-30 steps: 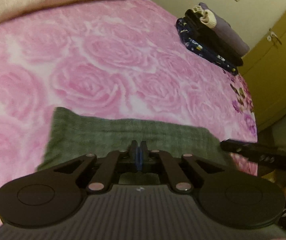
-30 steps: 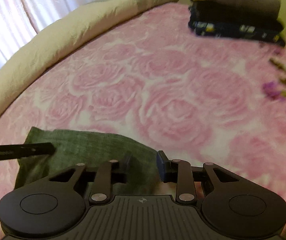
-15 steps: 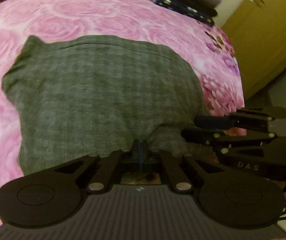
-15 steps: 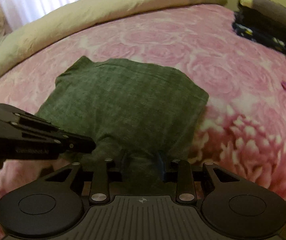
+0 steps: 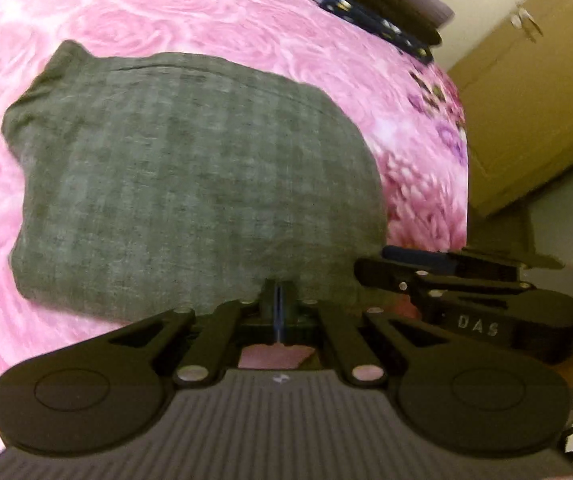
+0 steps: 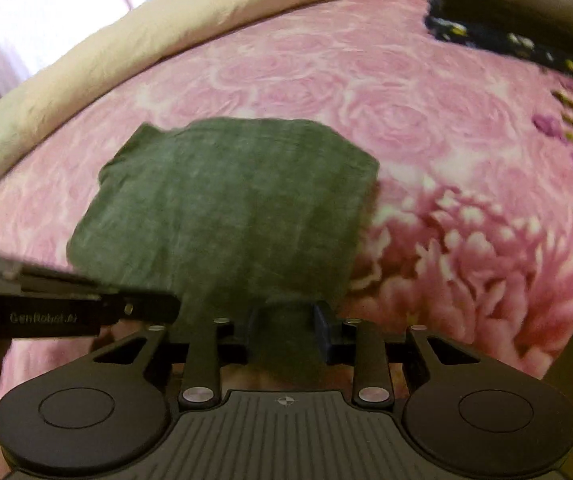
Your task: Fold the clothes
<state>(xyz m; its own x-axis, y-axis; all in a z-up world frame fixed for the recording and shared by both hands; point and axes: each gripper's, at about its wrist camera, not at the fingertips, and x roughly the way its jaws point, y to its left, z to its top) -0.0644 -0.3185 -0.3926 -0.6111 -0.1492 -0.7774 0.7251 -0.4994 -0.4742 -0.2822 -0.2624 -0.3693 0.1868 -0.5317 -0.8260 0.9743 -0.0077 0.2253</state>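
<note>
Now that I have drawn my tools back, my left tool (image 5: 278,300) and right tool (image 6: 284,326) both pinch the green garment's (image 5: 190,184) near edge; it lies folded on the bed (image 5: 166,8), ready for release.

Folded green garment (image 5: 190,184), a heathered grey-green fabric with a faint check pattern, lying flat as a roughly rectangular bundle on the pink rose-printed bedspread (image 5: 166,8). A seam line runs just inside its far edge, and one far corner rises in a small point; its near edge is gathered into a bunched fold. A stack of folded clothes (image 6: 506,28), dark printed fabric beneath black and grey pieces, lies well apart at the bed's far corner.
</note>
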